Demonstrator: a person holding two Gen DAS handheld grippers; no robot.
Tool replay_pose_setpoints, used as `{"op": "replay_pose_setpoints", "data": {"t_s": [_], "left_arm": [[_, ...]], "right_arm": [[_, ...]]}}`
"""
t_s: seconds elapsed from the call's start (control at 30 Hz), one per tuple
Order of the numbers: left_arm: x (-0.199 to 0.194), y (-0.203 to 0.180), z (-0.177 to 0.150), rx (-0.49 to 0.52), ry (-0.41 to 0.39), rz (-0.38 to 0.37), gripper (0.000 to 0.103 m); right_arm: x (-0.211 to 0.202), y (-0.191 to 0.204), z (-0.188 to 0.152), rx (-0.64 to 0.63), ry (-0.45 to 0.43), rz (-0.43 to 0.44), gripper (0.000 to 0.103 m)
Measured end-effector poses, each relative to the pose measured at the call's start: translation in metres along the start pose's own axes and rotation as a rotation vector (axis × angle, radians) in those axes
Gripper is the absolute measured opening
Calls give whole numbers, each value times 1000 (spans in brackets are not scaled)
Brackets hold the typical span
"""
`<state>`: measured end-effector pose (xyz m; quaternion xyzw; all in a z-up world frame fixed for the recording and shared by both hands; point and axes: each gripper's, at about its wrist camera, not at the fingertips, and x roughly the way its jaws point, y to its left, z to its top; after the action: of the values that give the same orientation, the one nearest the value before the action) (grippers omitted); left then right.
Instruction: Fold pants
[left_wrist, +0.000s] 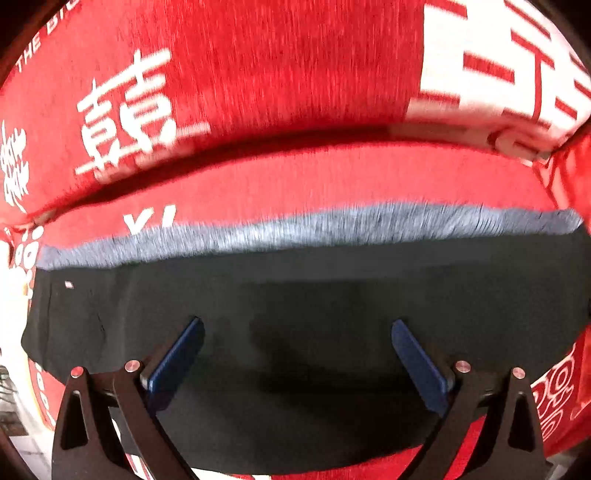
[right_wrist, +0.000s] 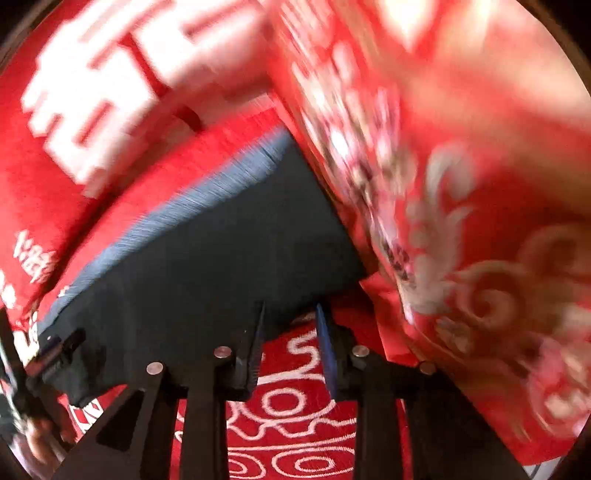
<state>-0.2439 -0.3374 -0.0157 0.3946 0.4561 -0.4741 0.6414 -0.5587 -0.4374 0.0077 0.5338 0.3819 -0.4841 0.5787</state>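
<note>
Left wrist: left gripper (left_wrist: 297, 354) spread wide above dark folded pants (left_wrist: 295, 295), gray waistband (left_wrist: 295, 229) at the far edge, all lying on a red sofa cover (left_wrist: 280, 74) printed with white characters.

Right wrist, blurred: right gripper (right_wrist: 290, 345) parted narrowly, clamping nothing, beside the pants' (right_wrist: 221, 251) near corner; left gripper (right_wrist: 51, 350) at that garment's left edge.

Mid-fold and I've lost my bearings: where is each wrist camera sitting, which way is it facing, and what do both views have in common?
Left wrist: sits behind the left gripper, looking forward and down onto the dark folded pants with a grey ribbed waistband on the red cloth with white characters; both blue-padded fingers show, spread wide.

Right wrist: sits behind the right gripper, tilted, facing the pants' corner and a blurred red patterned cushion; fingers slightly apart, gripping nothing.

Shared: the pants, waistband and red cloth.
</note>
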Motion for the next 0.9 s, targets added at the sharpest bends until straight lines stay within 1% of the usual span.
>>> {"op": "replay_pose_setpoints", "data": {"t_s": [0.07, 0.13, 0.17, 0.23, 0.27, 0.3, 0.33, 0.4, 0.43, 0.5, 0.53, 0.57, 0.63, 0.67, 0.73, 0.8, 0.9], "left_arm": [[5, -1, 8, 4, -2, 5, 102], [18, -4, 16, 1, 16, 28, 102], [27, -6, 19, -2, 25, 34, 102], [46, -9, 23, 13, 38, 67, 103], [49, -8, 21, 10, 29, 52, 103], [47, -2, 21, -3, 11, 19, 103], [47, 5, 21, -7, 21, 4, 103], [44, 22, 18, -35, 44, 22, 103], [41, 35, 14, -66, 55, 40, 103], [35, 56, 5, -121, 82, 51, 103], [32, 67, -2, -143, 97, 65, 103], [28, 75, -9, -155, 106, 73, 103], [20, 94, -26, -180, 120, 79, 103], [16, 101, -33, -185, 123, 81, 103], [8, 116, -47, -185, 127, 87, 103], [1, 137, -57, -174, 123, 93, 103], [-5, 176, -68, -168, 111, 93, 103]], "right_arm": [[-14, 22, 3, -89, -64, 20, 30], [-8, 41, 15, -184, -70, 17, 30], [5, 50, 24, -215, -59, 15, 31], [25, 52, 38, -231, -26, 4, 33], [39, 51, 42, -239, -1, -24, 34], [54, 50, 47, -249, 27, -71, 33], [63, 42, 50, -245, 36, -105, 33], [56, 23, 53, -176, 7, -50, 32], [50, 16, 53, -139, 3, -53, 32], [41, 13, 47, -120, 16, -54, 33], [38, 14, 42, -119, 24, -60, 36], [33, 14, 33, -115, 33, -53, 42], [26, 19, 20, -98, 52, -15, 47], [23, 20, 17, -92, 62, 5, 47], [20, 34, 2, -88, 92, 75, 47], [20, 64, -24, -99, 125, 155, 48], [28, 112, -58, -91, 198, 306, 50]]}}
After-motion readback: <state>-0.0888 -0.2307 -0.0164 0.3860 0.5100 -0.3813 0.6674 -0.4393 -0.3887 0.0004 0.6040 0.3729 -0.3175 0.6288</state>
